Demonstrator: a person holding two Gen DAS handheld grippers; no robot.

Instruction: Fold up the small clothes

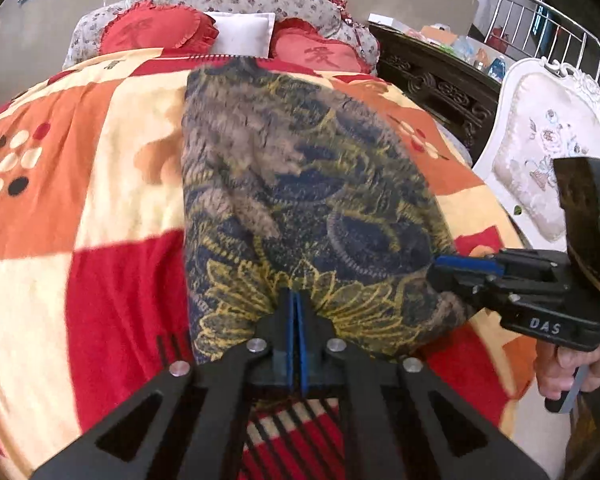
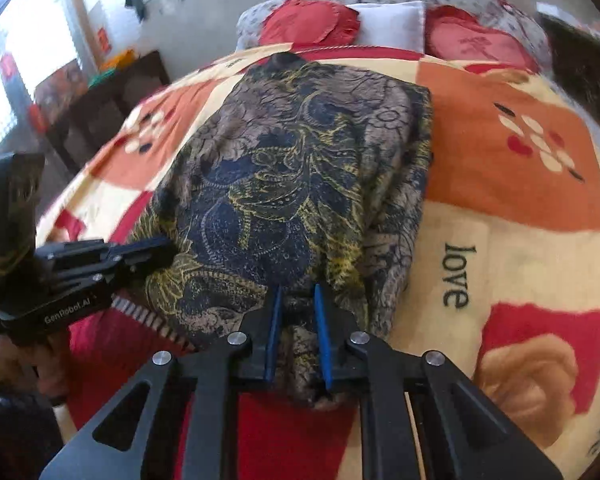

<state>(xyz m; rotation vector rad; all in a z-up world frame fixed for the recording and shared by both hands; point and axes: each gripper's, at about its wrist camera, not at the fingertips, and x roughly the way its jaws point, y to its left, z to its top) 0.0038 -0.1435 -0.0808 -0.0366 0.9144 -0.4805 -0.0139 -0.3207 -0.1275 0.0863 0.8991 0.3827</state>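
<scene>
A dark blue, brown and yellow patterned garment (image 1: pixel 300 200) lies lengthwise on the bed, its far end near the pillows. It also shows in the right wrist view (image 2: pixel 300 168), partly folded along its right side. My left gripper (image 1: pixel 296 300) is shut on the garment's near edge. My right gripper (image 2: pixel 298 292) has its blue pads a little apart with a bunch of the near edge pinched between them. Each gripper shows in the other's view: the right one (image 1: pixel 440 264) at the garment's near right corner, the left one (image 2: pixel 168 246) at its near left corner.
The bed carries a red, orange and cream blanket (image 1: pixel 100 200) with the word "love" (image 2: pixel 456 276). Red heart cushions (image 1: pixel 156 32) and a white pillow (image 1: pixel 244 34) lie at the head. A white upholstered chair (image 1: pixel 540 152) and a dark carved cabinet (image 1: pixel 436 80) stand to the right.
</scene>
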